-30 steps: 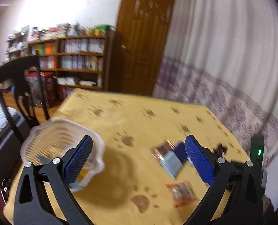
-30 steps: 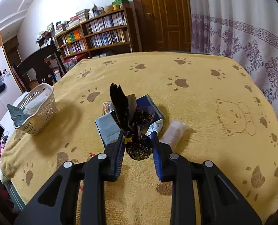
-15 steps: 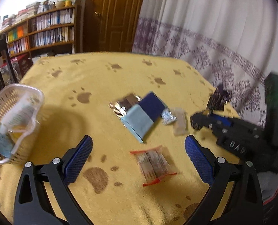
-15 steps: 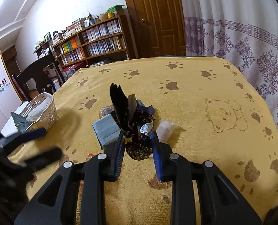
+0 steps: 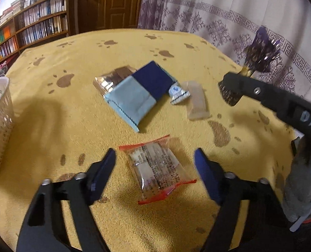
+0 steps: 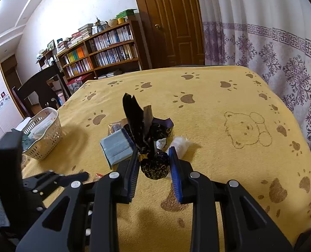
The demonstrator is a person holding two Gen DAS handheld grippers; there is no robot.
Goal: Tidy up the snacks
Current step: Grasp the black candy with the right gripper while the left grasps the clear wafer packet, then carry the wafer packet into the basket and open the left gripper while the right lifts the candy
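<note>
My left gripper (image 5: 155, 163) is open, its blue pads on either side of a clear red-edged snack packet (image 5: 156, 168) lying on the yellow cloth. Beyond it lie a light-blue and navy packet (image 5: 138, 92), a brown foil snack (image 5: 113, 77), a small white-blue candy (image 5: 178, 93) and a pale wrapped bar (image 5: 196, 100). My right gripper (image 6: 154, 163) is shut on a dark twist-wrapped candy ball (image 6: 155, 163), held above the cloth; the same candy (image 5: 260, 52) shows at the right of the left wrist view. The white basket (image 6: 44, 134) stands at the left with packets inside.
A yellow paw-print cloth (image 6: 218, 109) covers the table. A dark chair (image 6: 40, 90) and bookshelves (image 6: 100, 56) stand behind the basket, with a wooden door (image 6: 172, 21) and patterned curtain (image 6: 271, 48) beyond the table. A gloved hand (image 5: 300, 178) holds the right gripper.
My left gripper swung away from the basket, over the snack pile, and came down around the red-edged packet. My right gripper rose slightly with the candy still held.
</note>
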